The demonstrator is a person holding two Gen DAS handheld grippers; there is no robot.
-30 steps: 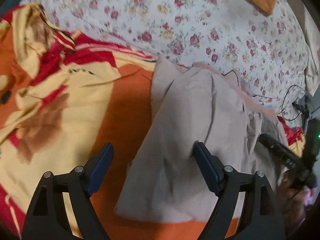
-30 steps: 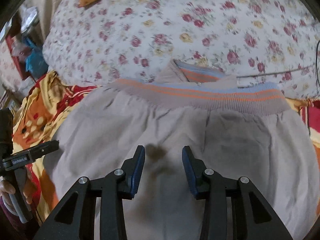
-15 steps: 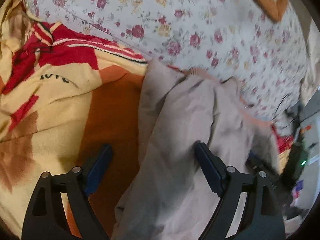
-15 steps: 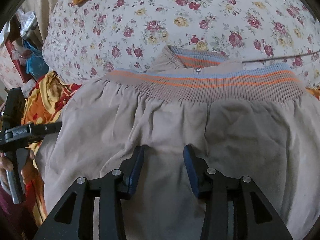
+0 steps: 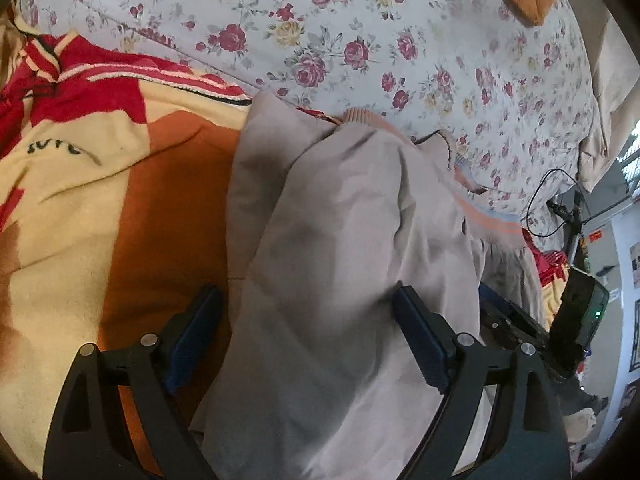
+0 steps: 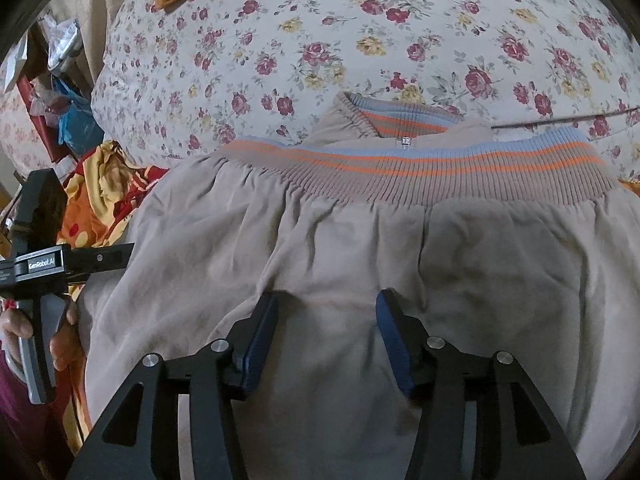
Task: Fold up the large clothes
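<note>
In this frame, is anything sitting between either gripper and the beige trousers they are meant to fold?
Nothing visible is. The left gripper stands open over the trousers' side edge, and the right gripper, whose jaws have just been opening, hangs over the cloth below the striped waistband. Only bare trouser fabric lies between each pair of jaws.

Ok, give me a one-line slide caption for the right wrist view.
Right gripper, jaws open, poised over beige trousers with an orange-and-blue striped waistband, floral quilt behind.
</note>
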